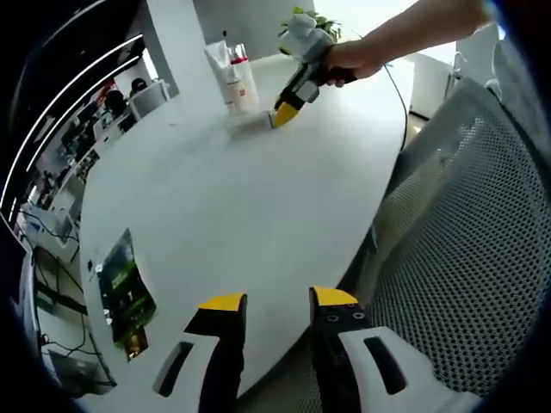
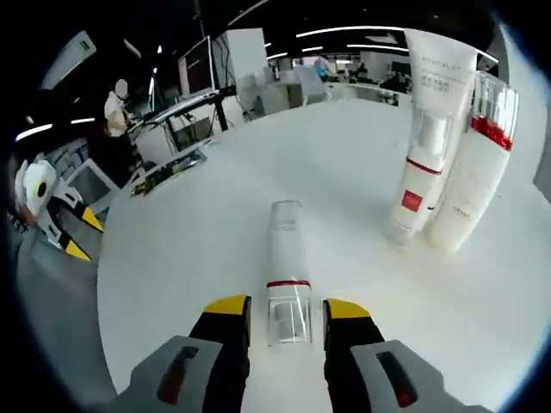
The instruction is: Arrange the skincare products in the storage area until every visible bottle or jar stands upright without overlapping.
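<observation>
Item: lying bottle (image 2: 286,280), flat on desk (image 2: 215,224), clear cap end between right claw (image 2: 287,320) tips; jaws spread, not yet pinching. Two upright items: tube (image 2: 428,129), bottle w/ red band (image 2: 475,168), nearby. Left claw (image 1: 277,311) spread, idle at desk edge. Risk: round body may roll or slip on closing; swing-up could topple uprights.

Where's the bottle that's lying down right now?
In the right gripper view, the lying bottle rests on the white table, its clear cap end between the right gripper jaws, left of the two upright products.
</observation>
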A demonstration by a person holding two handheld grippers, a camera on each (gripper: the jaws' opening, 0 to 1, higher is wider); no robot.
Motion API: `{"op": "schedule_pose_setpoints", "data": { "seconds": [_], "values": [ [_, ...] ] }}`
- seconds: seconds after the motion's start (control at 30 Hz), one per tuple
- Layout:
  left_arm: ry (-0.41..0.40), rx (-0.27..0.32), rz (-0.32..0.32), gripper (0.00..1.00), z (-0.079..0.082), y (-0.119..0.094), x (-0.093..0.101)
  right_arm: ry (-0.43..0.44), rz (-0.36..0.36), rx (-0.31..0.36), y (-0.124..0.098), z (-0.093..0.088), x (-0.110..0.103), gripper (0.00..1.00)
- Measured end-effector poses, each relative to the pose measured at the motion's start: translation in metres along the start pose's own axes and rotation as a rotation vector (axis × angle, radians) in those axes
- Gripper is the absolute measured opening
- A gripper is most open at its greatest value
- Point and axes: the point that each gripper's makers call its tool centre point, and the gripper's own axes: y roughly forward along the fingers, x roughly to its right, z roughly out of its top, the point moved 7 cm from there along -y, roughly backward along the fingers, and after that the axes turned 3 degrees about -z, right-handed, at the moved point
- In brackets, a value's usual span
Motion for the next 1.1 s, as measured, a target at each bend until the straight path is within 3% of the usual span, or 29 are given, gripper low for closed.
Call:
{"op": "schedule_pose_setpoints", "data": {
  "seconds": [0.13, 0.23, 0.37, 0.57, 0.7, 0.93, 1.03, 1.1],
  "values": [
    [-0.026, 0.030, 0.000, 0.27, 0.003, -0.002, -0.001, -0.100, -0.060, -0.028, 0.000, -0.001, 0.006, 0.14],
    [-0.068, 0.118, 0.017, 0.28, 0.012, -0.008, -0.006, -0.096, -0.059, -0.026, 0.000, -0.003, 0.004, 0.13],
    [-0.129, 0.137, 0.032, 0.29, 0.012, -0.012, -0.012, -0.108, -0.063, -0.019, -0.003, -0.003, 0.000, 0.13],
    [-0.146, 0.150, 0.025, 0.32, 0.014, -0.012, -0.012, -0.127, -0.043, 0.019, -0.012, 0.000, -0.013, 0.12],
    [-0.174, 0.211, 0.039, 0.32, 0.020, -0.018, -0.017, -0.099, -0.010, 0.071, -0.022, 0.004, -0.029, 0.12],
    [-0.276, 0.266, 0.054, 0.34, 0.023, -0.023, -0.028, -0.070, 0.049, 0.174, -0.036, 0.016, -0.056, 0.12],
    [-0.342, 0.312, 0.080, 0.34, 0.026, -0.028, -0.036, -0.070, 0.107, 0.212, -0.043, 0.024, -0.077, 0.12],
    [-0.426, 0.367, 0.049, 0.34, 0.030, -0.032, -0.039, -0.094, 0.144, 0.224, -0.046, 0.027, -0.090, 0.12]
  ]
}}
